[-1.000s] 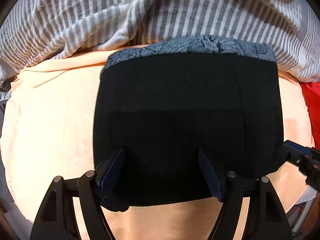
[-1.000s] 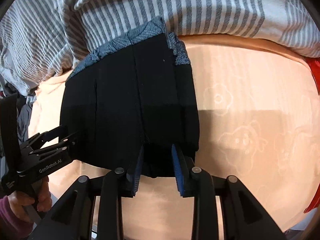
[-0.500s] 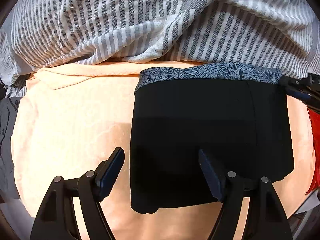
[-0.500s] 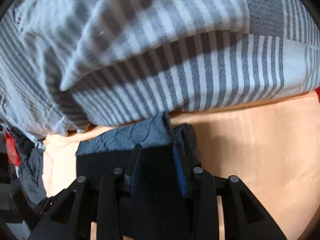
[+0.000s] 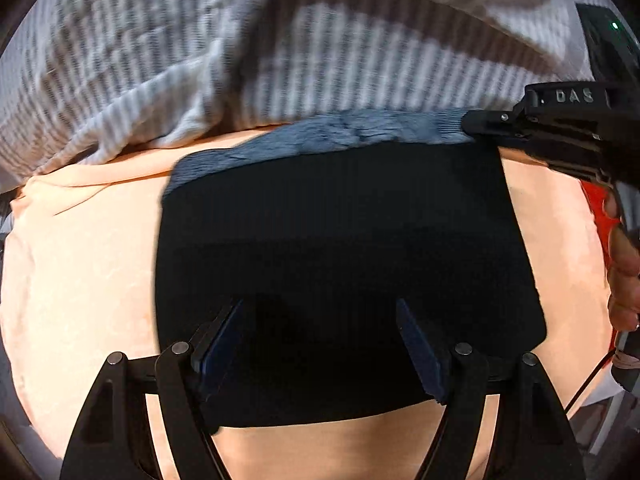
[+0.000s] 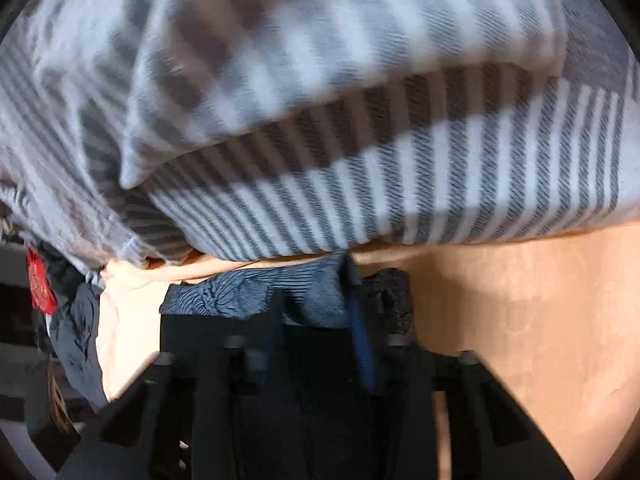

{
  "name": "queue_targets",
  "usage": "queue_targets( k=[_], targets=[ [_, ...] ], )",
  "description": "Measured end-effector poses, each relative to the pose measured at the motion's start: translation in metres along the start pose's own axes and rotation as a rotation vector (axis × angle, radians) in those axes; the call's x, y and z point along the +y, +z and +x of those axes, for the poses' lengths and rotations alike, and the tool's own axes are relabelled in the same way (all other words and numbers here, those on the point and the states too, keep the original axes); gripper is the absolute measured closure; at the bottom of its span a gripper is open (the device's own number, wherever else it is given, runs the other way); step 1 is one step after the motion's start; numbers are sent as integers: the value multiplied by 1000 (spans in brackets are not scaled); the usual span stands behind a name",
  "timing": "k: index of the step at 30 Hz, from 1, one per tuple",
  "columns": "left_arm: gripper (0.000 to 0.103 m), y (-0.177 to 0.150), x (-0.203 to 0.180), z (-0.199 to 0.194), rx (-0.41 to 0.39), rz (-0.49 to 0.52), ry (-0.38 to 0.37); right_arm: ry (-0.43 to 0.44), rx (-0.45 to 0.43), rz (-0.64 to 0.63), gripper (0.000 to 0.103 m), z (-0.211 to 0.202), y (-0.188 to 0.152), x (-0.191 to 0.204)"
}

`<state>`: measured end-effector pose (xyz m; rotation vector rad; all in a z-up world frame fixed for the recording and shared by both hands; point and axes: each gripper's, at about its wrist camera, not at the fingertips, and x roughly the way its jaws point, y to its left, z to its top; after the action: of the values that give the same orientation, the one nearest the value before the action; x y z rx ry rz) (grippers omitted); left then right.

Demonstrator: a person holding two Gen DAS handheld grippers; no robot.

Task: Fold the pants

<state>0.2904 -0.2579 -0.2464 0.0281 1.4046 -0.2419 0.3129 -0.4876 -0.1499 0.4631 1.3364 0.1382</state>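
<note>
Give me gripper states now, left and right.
Left gripper: open over the black pants, holding nothing.
Right gripper: just closed on the pants' patterned far edge.

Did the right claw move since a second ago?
Yes. The right claw went from the near edge of the black pants to their far blue edge, right beside the striped blanket, and its jaws have just been closing on that edge.
</note>
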Motion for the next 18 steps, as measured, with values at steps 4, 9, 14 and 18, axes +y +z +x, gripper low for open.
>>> queue_targets(
  k=[4, 9, 14, 18],
  targets=[
    [26, -4, -18, 7, 22, 28, -23, 24, 3, -16, 95, -13, -1, -2],
    [26, -11, -38, 20, 56, 65, -32, -94, 21, -120, 95, -18, -8, 3],
    [26, -12, -37, 26, 42, 54, -38, -96, 35, -45, 92, -9, -15, -15],
    [26, -13, -29, 28, 42, 44, -49, -82, 42, 14, 91, -23, -22, -25]
  ],
)
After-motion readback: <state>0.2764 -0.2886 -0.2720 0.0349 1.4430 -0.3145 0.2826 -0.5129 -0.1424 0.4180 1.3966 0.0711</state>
